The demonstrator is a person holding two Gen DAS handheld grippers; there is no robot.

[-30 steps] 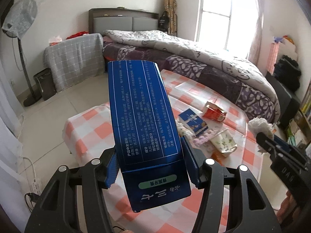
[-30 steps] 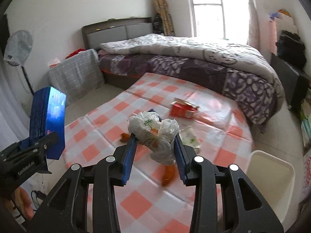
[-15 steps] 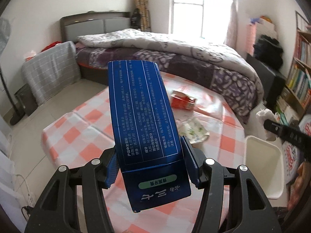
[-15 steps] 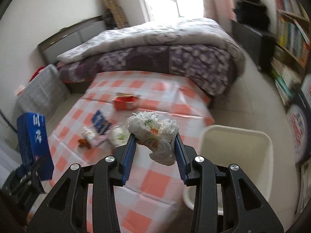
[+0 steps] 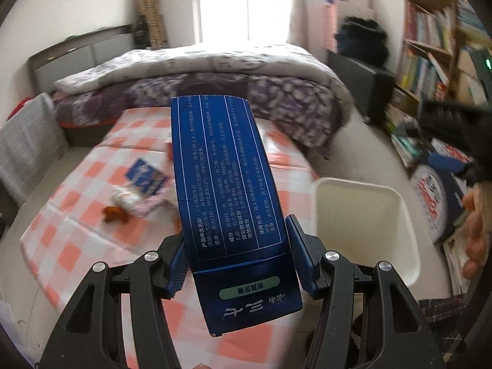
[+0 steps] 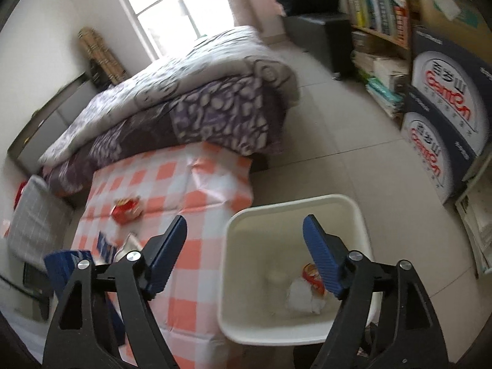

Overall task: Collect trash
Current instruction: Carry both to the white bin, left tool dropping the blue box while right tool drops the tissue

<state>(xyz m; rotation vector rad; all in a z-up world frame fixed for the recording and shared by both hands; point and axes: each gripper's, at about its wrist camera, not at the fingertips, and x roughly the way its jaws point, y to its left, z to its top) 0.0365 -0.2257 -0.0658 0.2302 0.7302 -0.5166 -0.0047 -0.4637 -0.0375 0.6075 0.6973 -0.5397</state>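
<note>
Left claw (image 5: 238, 255) clamped on blue box (image 5: 227, 190), short of bin (image 5: 363, 190) beside table's edge; may miss if released early. Right claw (image 6: 246, 255) wide open, empty, over bin (image 6: 295, 206).

Both wrist views look down past their tools, sharing the checkered table (image 5: 77, 224) (and white bin (image 6: 295, 209)).

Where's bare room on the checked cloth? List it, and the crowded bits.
Free: the tablecloth strip between the red carton and the white bin, and its bed-side end. Crowded: the left-centre wrapper cluster.
</note>
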